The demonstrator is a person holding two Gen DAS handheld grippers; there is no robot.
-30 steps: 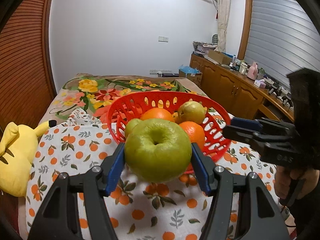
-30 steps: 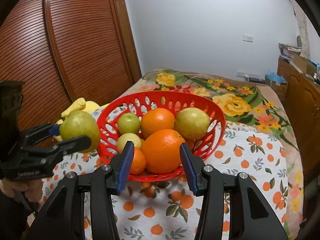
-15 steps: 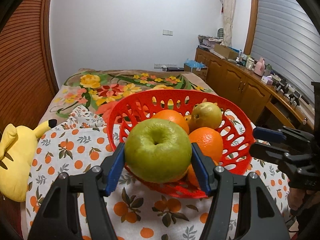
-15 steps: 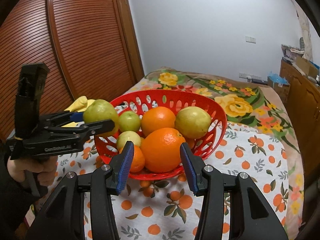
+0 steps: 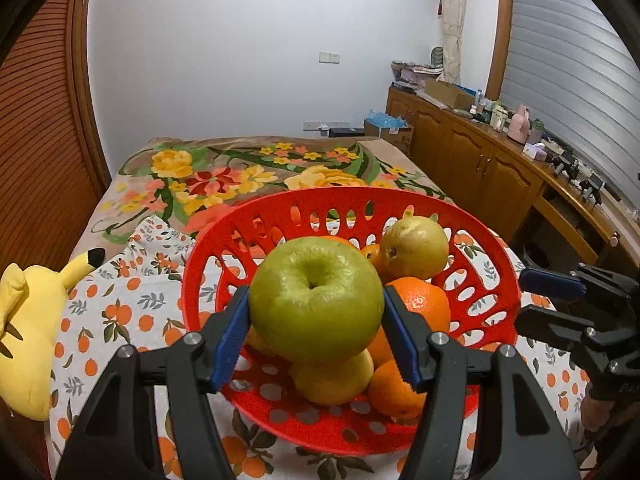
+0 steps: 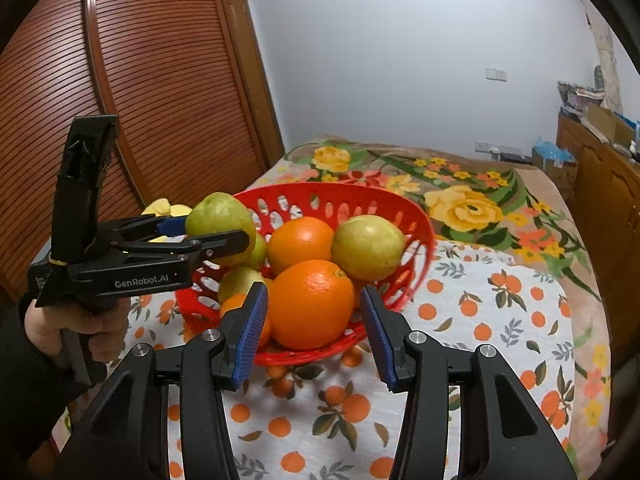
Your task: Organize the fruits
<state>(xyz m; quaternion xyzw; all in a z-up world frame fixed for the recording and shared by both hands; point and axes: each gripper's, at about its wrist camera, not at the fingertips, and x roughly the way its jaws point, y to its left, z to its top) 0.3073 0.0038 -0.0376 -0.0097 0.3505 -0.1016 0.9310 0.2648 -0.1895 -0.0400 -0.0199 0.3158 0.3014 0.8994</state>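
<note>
Left wrist view: left tongs (image 5: 316,320) pinching a green apple (image 5: 316,300) just over the near rim of the red basket (image 5: 492,292). Right wrist view: "GenRobot.AI" reads on those tongs' side; right tongs (image 6: 314,320) spread, empty, framing an orange (image 6: 310,304) in the basket.

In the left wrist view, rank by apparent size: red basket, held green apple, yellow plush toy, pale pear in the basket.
1. Red basket
2. Green apple, held in the left gripper; nearness to the camera inflates it
3. Yellow plush toy, cut off by the frame edge, so unsure against the apple
4. Pale pear
</note>
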